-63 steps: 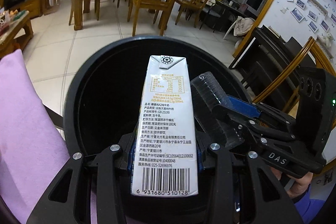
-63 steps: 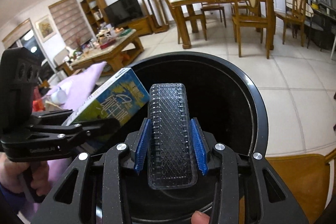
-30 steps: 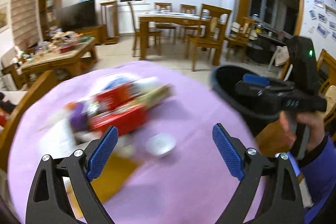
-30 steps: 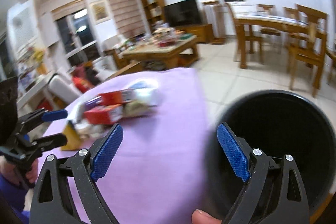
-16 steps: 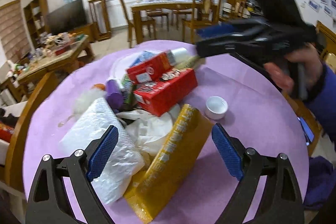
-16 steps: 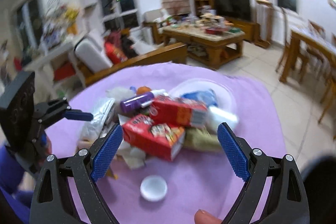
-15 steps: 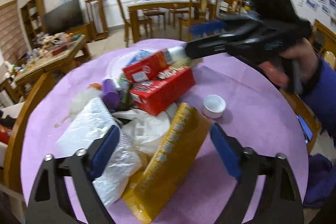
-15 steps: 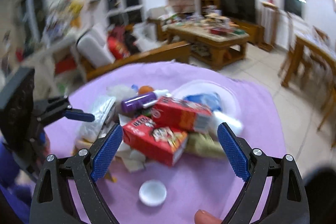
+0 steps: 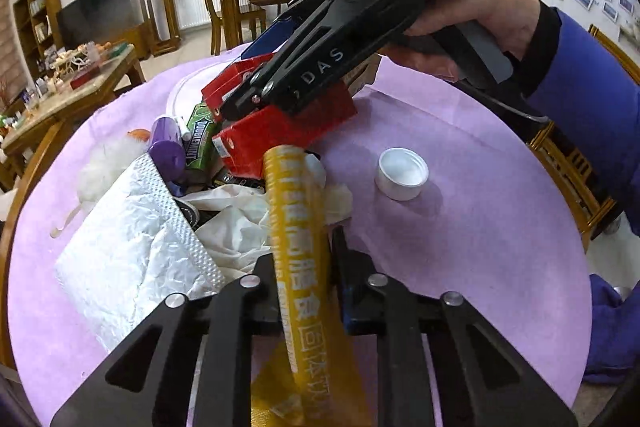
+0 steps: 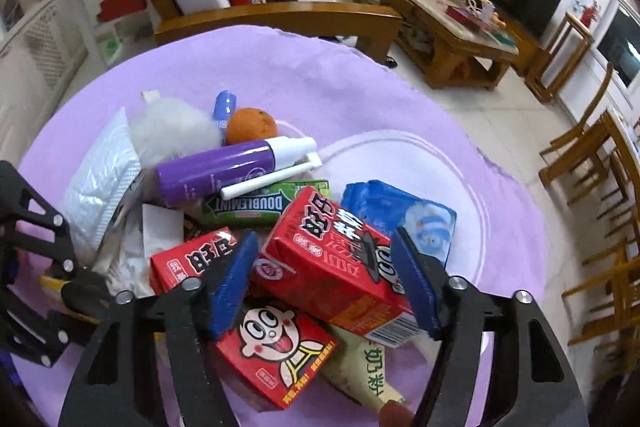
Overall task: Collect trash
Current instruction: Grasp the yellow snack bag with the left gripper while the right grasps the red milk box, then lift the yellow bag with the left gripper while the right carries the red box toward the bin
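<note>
Both hand-held grippers have swung from the bin to the worktop pile. The left hand-held gripper [image 9: 304, 267] has just closed on the yellow pack [image 9: 298, 227] at the pile's near edge; lift it straight. The right hand-held gripper [image 10: 324, 279], half-closed, straddles the glossy red carton [image 10: 332, 259] atop the pile; squeeze squarely.

A lilac cloth [image 10: 320, 75] covers the table, and on it lie two red cartons [image 10: 332, 267] with black lettering, one bearing a cartoon face, beside a purple spray bottle [image 10: 216, 173] with a white nozzle and a green gum pack [image 10: 256, 207]. A yellow wrapper [image 9: 298, 251] with white characters lies near a white cap [image 9: 401, 174], a white embossed packet [image 9: 132, 247], an orange fruit [image 10: 251, 125] and a blue pouch [image 10: 400, 215].
</note>
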`<state>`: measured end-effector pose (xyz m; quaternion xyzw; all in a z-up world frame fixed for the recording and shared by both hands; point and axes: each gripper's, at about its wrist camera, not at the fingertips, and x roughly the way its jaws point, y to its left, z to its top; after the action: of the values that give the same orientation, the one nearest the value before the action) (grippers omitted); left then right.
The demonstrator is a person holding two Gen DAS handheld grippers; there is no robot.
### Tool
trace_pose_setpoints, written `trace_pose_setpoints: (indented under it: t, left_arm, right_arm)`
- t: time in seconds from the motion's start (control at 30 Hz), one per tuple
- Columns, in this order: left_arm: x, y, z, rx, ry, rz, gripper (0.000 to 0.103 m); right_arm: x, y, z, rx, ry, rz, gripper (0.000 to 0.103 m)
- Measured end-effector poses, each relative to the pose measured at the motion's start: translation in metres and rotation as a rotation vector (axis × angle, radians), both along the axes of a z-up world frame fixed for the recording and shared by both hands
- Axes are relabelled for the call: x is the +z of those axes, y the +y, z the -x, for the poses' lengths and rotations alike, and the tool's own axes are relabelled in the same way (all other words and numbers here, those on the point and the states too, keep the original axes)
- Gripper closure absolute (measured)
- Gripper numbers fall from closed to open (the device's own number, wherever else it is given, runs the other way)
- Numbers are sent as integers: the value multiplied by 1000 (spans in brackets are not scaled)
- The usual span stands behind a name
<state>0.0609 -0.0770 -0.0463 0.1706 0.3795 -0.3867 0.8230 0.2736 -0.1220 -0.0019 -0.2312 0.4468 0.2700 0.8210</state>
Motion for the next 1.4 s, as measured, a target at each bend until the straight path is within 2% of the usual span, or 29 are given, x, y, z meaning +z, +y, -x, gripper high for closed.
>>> trace_pose_setpoints:
  t: [0.03,0.17,0.3,0.4,0.63,0.87,1.1,1.3,1.4]
  left_arm:
    - [-1,0,-1,1,5,3,90]
    - [1,4,-3,20,16,26,92]
    - [8,13,-4,48,9,56,93]
    - [18,21,-2,78,-14,85,93]
    - [43,28,7,136,-60,155,93]
    - [74,16,16,168,-97,216,93]
    - [99,-3,21,199,-141,288,93]
    - [110,-10,11,212,-107,357,93]
    - [117,-16,9,214,-122,365,92]
  right_arm:
    - [1,0,1,-7,-11,3,44]
    - [4,-2,14,-38,-54,-20,56]
    - [18,-11,27,-77,-98,-95,65]
    - [32,-24,37,-106,-120,-178,67]
    - [68,-71,65,-163,-121,-469,69]
    - [98,-102,112,-160,-158,-631,69]
    - [116,-142,159,-199,-188,-690,69]
    - [101,-178,184,-268,-169,-668,69]
    - [94,-194,193,-295,-162,-677,69]
